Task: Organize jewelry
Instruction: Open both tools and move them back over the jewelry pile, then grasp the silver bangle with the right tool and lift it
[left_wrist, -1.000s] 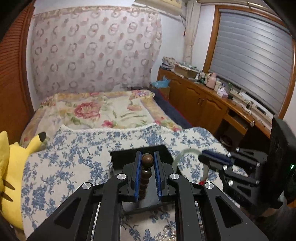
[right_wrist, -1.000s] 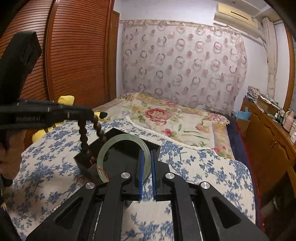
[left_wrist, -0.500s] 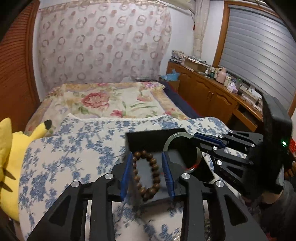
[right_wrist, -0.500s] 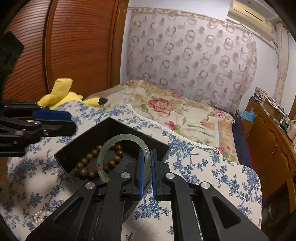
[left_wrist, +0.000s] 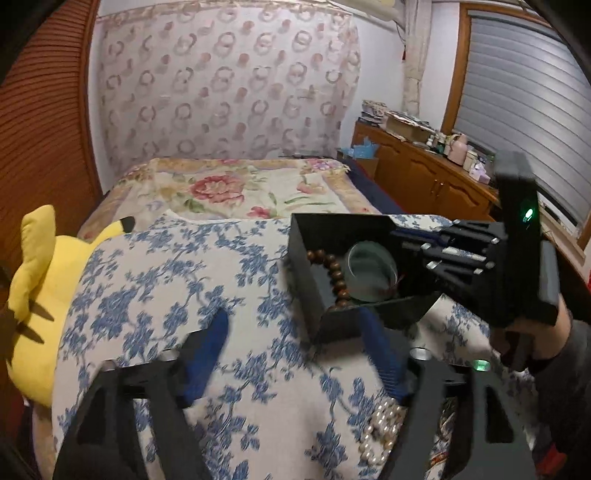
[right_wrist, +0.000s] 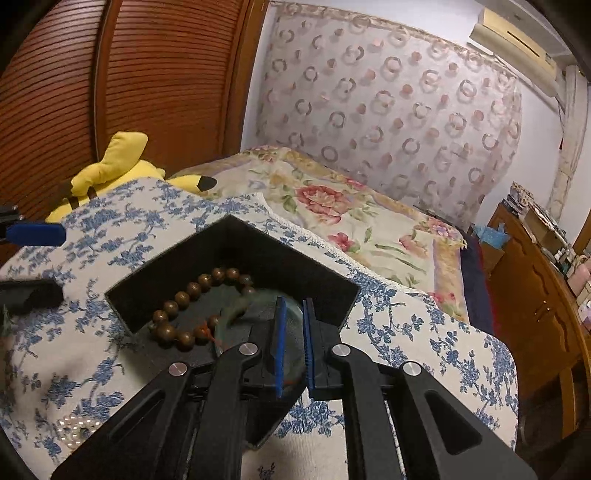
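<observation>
Wooden beads of a brown bracelet (right_wrist: 192, 310) are seen lying loose inside a black box (right_wrist: 236, 240), which is set on a blue-flowered cloth (left_wrist: 155, 280). Nothing is held by the left gripper (left_wrist: 295, 354), whose jaws have just been opening and are spread wide. A pale green bangle (right_wrist: 291, 332) is kept clamped between the blue pads of the right gripper (right_wrist: 293, 347), lowered into the box. Pearls (left_wrist: 380, 432) are left on the cloth.
</observation>
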